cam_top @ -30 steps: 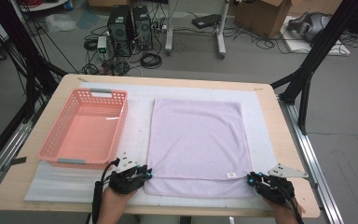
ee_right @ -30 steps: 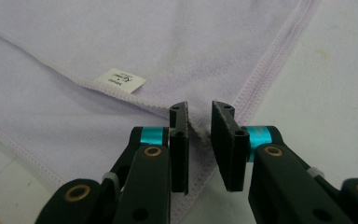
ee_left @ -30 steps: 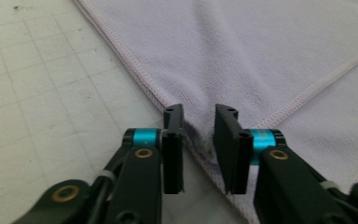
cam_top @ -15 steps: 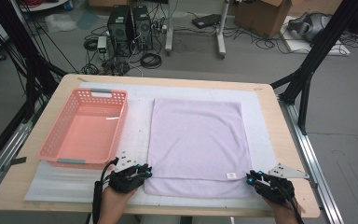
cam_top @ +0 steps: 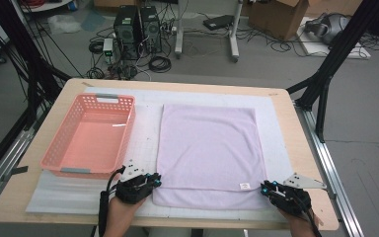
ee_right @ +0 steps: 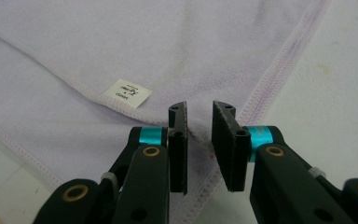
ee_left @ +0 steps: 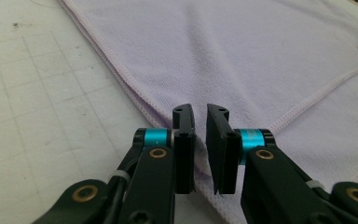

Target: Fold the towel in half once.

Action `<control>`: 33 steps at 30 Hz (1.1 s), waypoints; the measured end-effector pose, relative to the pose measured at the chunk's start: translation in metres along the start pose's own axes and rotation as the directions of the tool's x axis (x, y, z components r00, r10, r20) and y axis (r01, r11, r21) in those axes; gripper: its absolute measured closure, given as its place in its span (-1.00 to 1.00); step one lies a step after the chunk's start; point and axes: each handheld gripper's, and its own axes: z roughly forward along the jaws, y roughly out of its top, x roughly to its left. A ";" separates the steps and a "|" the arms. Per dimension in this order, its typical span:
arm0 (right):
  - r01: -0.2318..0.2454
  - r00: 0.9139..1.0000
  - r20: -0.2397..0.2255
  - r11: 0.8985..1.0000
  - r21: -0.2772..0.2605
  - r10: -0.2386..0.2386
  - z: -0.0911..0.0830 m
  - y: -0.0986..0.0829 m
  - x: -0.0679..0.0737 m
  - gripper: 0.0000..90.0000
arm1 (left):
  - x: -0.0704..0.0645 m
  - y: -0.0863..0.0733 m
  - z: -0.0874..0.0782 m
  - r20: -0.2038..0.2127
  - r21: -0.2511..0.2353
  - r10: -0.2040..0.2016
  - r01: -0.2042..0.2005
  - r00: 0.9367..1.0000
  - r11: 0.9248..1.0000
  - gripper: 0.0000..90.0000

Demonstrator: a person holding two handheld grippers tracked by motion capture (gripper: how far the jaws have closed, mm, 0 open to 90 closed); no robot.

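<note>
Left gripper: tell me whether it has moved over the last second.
No. In the high view the left gripper sits at the same spot by the near left corner of the purple towel, just below the pink basket, as before.

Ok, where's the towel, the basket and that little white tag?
towel (cam_top: pixel 207 143), high view, middle of the cloth.
basket (cam_top: pixel 128 132), high view, its right wall.
tag (ee_right: pixel 127 93), right gripper view, middle of the label.

A pink basket (cam_top: pixel 90 136) sits on the white mat (cam_top: pixel 143 128) over the wooden table (cam_top: pixel 301 148).
</note>
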 end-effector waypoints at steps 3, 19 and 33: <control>0.000 1.000 0.001 1.000 -0.001 0.000 0.000 0.000 0.000 0.69 | 0.000 0.000 0.000 -0.004 0.000 0.003 -0.003 1.000 1.000 0.92; 0.024 0.999 -0.030 0.998 -0.056 -0.026 -0.015 -0.001 -0.003 0.96 | 0.002 0.002 -0.023 0.081 -0.091 -0.117 0.125 0.990 0.988 0.95; 0.075 0.994 -0.071 0.996 -0.050 -0.078 -0.043 -0.016 0.009 0.96 | -0.016 -0.015 -0.052 0.106 -0.085 -0.083 0.092 0.991 0.992 0.96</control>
